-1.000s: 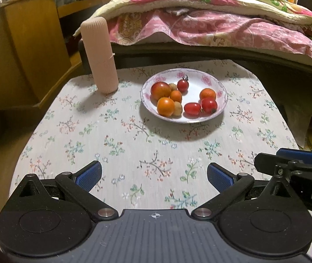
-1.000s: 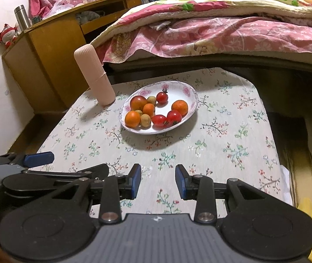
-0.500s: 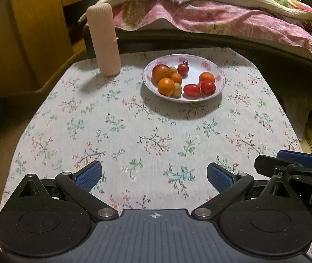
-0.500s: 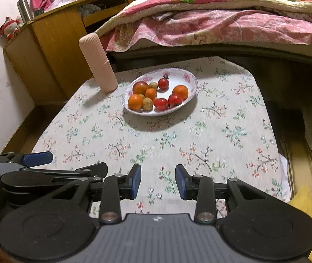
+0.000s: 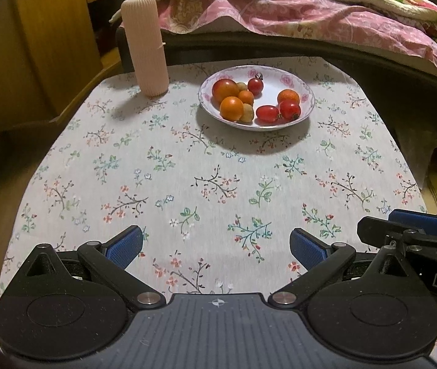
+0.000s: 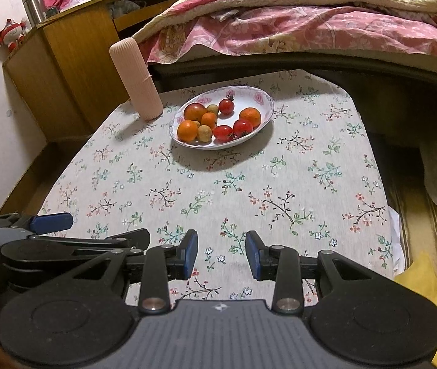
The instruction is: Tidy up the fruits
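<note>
Presently, the left gripper (image 5: 217, 243) has its blue-padded fingers (image 5: 124, 246) spread wide with nothing between them, held over the near part of the tabletop. The right gripper (image 6: 221, 253) has its blue-padded fingers (image 6: 189, 253) drawn to a narrow gap, also empty and gripping nothing.

Legible writing is limited to white letters "DA" on the black body of the right gripper (image 5: 418, 246), seen at the right edge of the left wrist view; the remainder is cut off.

Only the right wrist view shows a steel flask (image 6: 32, 7) and a small red-and-white figurine (image 6: 12, 32) on top of the wooden cabinet (image 6: 64, 70), a yellow item (image 6: 427, 289) at lower right, and the left gripper (image 6: 52, 223) from the side.

The tabletop (image 5: 187, 160) carries a pale cloth printed with small floral sprigs. Toward its far side stands a white shallow plate with a pink flower rim (image 5: 306, 89) holding the fruits (image 5: 249, 100): orange rounds, red cherry tomatoes and small yellowish pieces, clustered mostly on its left half. A ribbed pale-pink cylinder (image 5: 146, 46) stands upright just left of the plate, apart from it. Behind the tabletop runs a bed with pink floral bedding (image 5: 326, 15).
</note>
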Tool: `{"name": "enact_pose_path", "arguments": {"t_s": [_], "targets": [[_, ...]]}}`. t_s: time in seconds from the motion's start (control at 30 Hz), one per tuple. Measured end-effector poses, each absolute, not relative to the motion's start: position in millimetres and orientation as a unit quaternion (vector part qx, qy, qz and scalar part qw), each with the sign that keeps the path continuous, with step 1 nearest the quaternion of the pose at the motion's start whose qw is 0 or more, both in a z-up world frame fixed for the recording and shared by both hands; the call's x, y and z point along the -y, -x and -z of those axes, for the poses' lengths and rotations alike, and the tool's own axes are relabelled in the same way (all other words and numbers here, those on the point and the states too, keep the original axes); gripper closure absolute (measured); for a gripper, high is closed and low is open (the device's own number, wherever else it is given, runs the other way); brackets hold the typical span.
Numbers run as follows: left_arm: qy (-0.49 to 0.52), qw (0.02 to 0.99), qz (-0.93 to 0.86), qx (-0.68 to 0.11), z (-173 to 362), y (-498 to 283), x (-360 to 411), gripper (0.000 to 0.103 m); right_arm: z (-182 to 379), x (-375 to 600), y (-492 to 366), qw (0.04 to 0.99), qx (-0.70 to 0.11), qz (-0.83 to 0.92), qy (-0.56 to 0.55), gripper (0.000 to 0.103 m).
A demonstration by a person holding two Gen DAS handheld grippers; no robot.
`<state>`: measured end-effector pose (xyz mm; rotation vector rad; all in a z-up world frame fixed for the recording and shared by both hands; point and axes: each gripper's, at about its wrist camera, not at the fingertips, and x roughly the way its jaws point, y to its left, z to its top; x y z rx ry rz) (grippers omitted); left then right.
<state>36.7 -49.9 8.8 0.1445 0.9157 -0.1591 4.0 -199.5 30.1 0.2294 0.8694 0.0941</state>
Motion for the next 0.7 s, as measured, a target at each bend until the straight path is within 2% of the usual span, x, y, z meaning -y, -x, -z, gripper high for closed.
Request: {"name": "enact_pose_path", "arguments": {"t_s": [0.7], "targets": [[-0.072,0.887,0.075,-0.45,-6.6,-35.4,49.5,0.0,-25.1,197.9,-1.8,0.896,-0.428,-0.044,-0.11,0.067]]}}
